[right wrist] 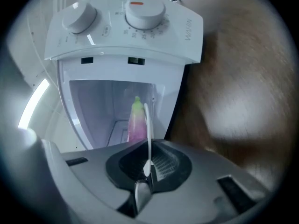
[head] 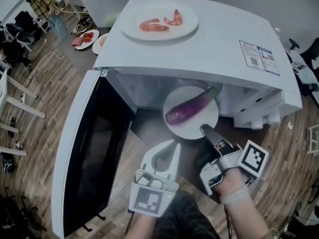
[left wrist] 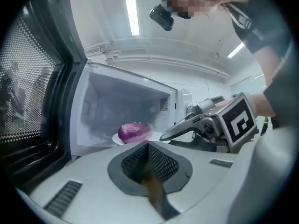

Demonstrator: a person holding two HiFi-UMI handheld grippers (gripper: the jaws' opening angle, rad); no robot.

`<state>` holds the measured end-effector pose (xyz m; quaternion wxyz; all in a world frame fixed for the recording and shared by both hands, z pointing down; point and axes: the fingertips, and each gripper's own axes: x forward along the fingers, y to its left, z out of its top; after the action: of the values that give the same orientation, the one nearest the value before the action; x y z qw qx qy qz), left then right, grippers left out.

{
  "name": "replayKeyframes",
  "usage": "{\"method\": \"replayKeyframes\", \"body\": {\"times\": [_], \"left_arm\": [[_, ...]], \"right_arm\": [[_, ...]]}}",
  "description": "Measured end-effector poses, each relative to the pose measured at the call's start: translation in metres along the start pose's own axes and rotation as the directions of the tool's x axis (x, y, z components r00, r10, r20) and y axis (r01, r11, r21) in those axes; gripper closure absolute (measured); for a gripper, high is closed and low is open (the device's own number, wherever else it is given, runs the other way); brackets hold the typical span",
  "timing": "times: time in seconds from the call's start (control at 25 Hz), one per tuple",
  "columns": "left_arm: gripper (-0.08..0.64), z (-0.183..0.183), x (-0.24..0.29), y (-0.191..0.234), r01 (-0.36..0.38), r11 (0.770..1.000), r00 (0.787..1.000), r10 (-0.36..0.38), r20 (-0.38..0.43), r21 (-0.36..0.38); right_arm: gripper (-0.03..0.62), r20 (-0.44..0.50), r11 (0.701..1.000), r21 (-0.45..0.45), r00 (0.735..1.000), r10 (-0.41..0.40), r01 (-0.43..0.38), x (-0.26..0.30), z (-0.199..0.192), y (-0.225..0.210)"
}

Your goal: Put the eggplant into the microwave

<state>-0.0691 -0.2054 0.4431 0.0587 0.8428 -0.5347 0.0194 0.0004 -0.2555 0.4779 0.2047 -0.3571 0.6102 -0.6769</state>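
A purple eggplant point(head: 192, 108) lies on a white plate point(head: 180, 129) held level at the mouth of the white microwave point(head: 209, 49). My right gripper point(head: 205, 130) is shut on the plate's near rim. In the right gripper view the plate point(right wrist: 147, 120) shows edge-on between the jaws of my right gripper point(right wrist: 148, 146), with the eggplant point(right wrist: 135, 122) behind it and the cavity beyond. My left gripper point(head: 170, 144) hangs shut and empty just below and left of the plate. From my left gripper point(left wrist: 147, 144) the eggplant point(left wrist: 134, 132) shows at the cavity opening.
The microwave door point(head: 79, 148) hangs open to the left. A plate of red food point(head: 159, 21) rests on top of the microwave. Two more plates point(head: 88, 38) lie on the wooden floor at the back left. The control knobs point(right wrist: 145, 6) are on the right side.
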Motion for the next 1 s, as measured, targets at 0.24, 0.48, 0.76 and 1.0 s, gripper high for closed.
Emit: {"method": "replayKeyframes", "body": {"times": [0.24,0.48,0.76,1.0], "left_arm": [[0.560,0.008,0.023,-0.020,0.116,0.989,0.993,-0.116,-0.003,0.094],[0.560,0.003,0.033,-0.026,0.165,0.980,0.986,-0.162,-0.041,0.112],[0.560,-0.014,0.042,-0.021,0.170,0.984,0.982,-0.166,-0.085,0.049],[0.560,-0.013,0.050,-0.017,0.177,0.984,0.981,-0.177,-0.076,-0.004]], "right_arm": [[0.578,-0.001,1.000,0.007,1.000,0.001,-0.001,0.012,0.001,0.000],[0.580,0.004,1.000,0.024,1.000,0.004,-0.004,0.017,0.004,0.000],[0.578,0.009,0.999,0.035,1.000,0.012,-0.012,0.027,0.013,0.003],[0.577,-0.019,0.999,-0.023,0.999,0.028,-0.029,0.034,0.011,0.006]]}}
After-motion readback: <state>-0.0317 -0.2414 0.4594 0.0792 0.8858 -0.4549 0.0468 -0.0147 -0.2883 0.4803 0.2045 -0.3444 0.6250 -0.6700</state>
